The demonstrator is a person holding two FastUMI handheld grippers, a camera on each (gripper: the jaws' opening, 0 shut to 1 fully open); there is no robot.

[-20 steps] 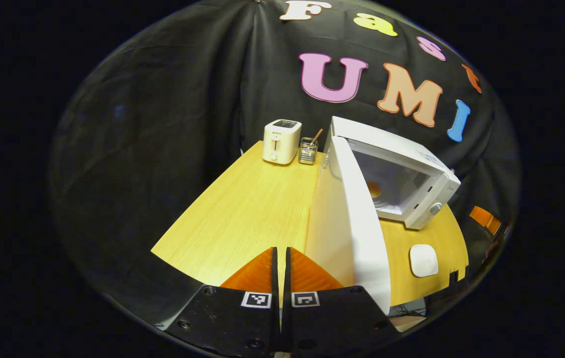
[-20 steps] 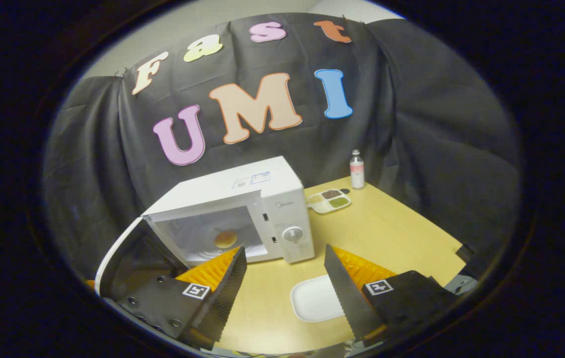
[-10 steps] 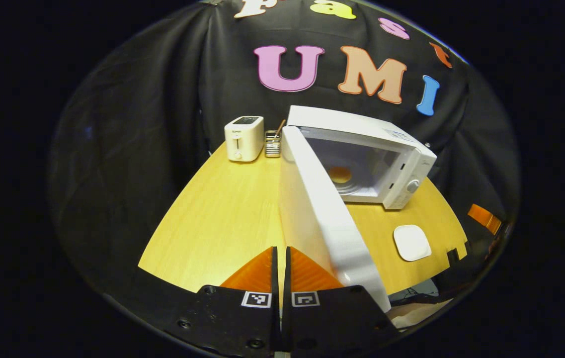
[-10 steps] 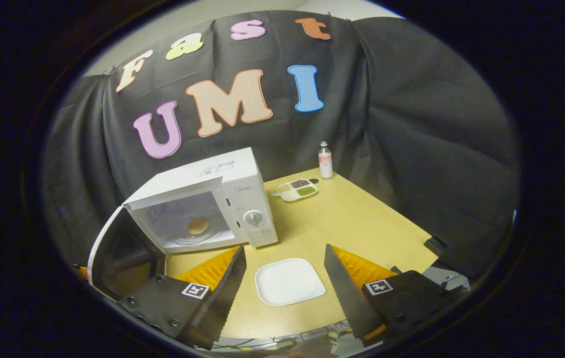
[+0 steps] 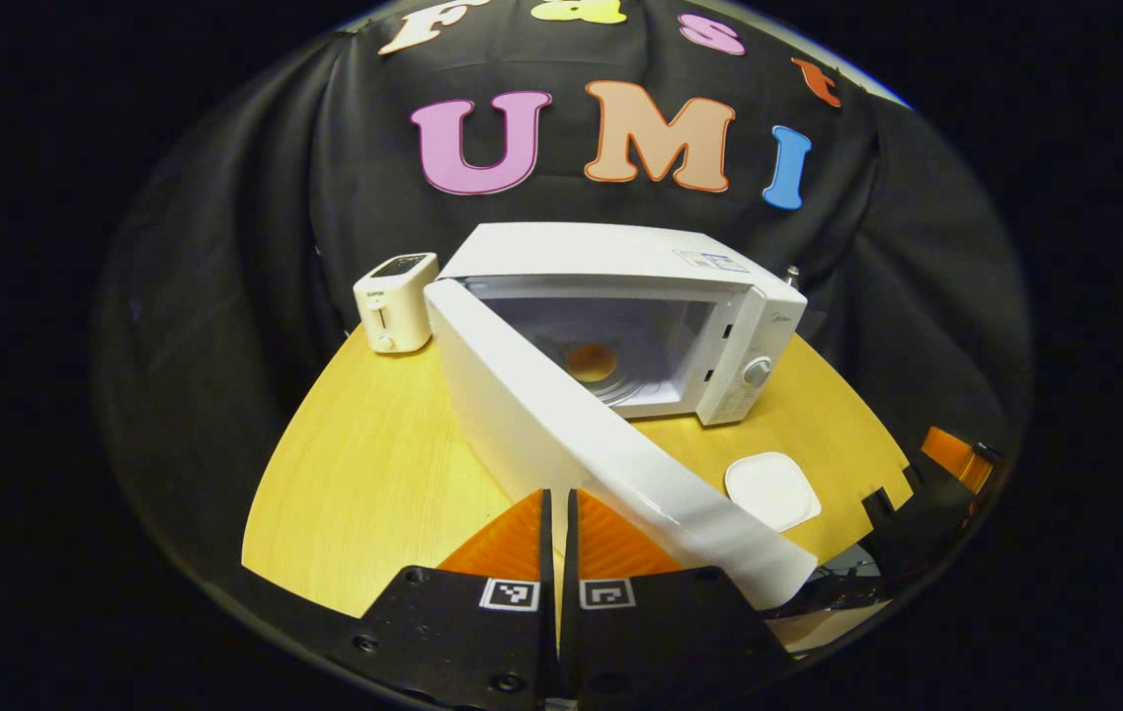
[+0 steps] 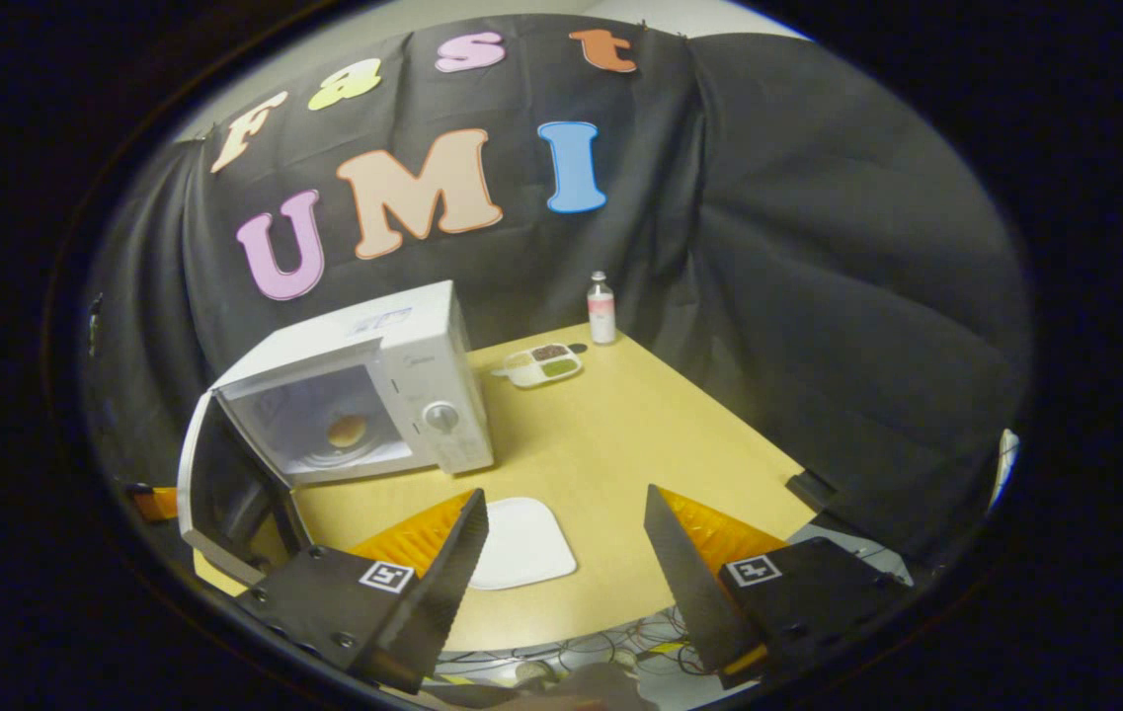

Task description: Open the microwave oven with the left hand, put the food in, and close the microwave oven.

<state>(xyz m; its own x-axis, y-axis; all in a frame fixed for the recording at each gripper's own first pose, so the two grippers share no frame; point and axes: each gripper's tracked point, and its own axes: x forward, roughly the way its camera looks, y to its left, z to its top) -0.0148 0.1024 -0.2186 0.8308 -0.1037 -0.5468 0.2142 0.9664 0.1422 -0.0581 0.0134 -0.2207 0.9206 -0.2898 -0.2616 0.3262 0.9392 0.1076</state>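
A white microwave oven stands on the wooden table with its door swung open toward me. A round, golden piece of food lies on the turntable inside. My left gripper is shut with nothing between its fingers, just outside the door's outer face near its free edge. My right gripper is open and empty, held above the table's front edge, right of the oven. An empty white plate lies on the table in front of the oven.
A cream toaster stands left of the oven. At the back right of the table are a small divided dish and a little bottle. Cables hang below the table's front edge.
The left gripper view has swung right, so the door now crosses it slantwise and stands less wide open. The right gripper has pulled back and right, away from the oven and plate.
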